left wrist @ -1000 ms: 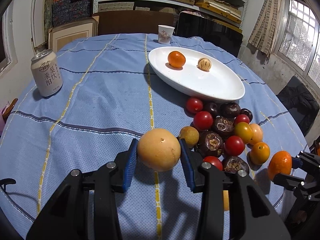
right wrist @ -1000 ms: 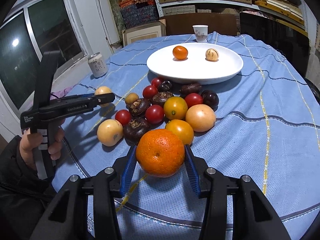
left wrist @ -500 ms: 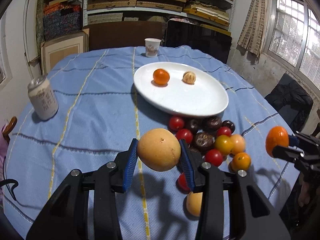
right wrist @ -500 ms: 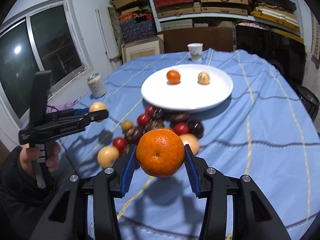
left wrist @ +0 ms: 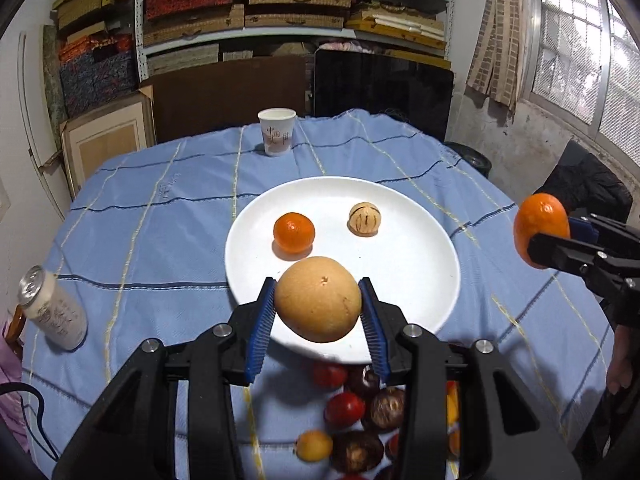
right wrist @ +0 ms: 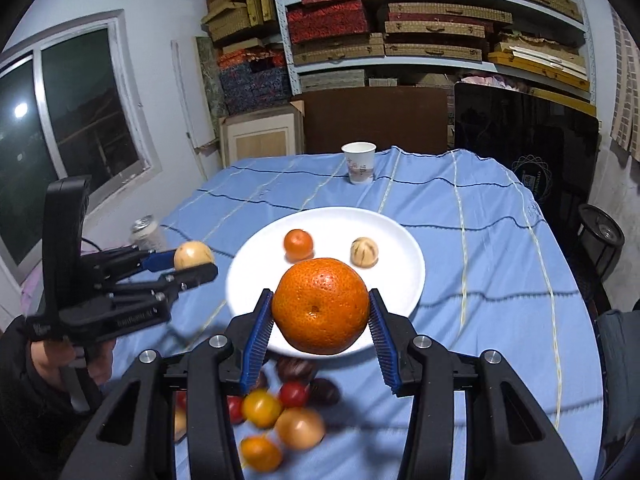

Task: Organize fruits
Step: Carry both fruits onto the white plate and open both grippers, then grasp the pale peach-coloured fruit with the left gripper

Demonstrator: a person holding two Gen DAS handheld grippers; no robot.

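My left gripper (left wrist: 318, 312) is shut on a pale yellow-tan round fruit (left wrist: 318, 298), held in the air over the near edge of the white plate (left wrist: 424, 280). My right gripper (right wrist: 320, 320) is shut on a large orange (right wrist: 320, 304), held above the plate's near rim (right wrist: 408, 280). The plate holds a small orange (left wrist: 294, 232) and a striped beige fruit (left wrist: 363, 219). A pile of red, dark and yellow fruits (left wrist: 356, 420) lies on the blue cloth below both grippers. The left gripper also shows in the right wrist view (right wrist: 192, 262), and the right one in the left wrist view (left wrist: 544, 236).
A paper cup (left wrist: 276, 132) stands at the far edge of the round table. A drink can (left wrist: 52, 308) stands at the left. Shelves with boxes and a dark panel stand behind the table. A window is at the right.
Both grippers have risen and moved forward with their fruits, from beside the pile to over the plate's near edge. The pile now lies beneath them.
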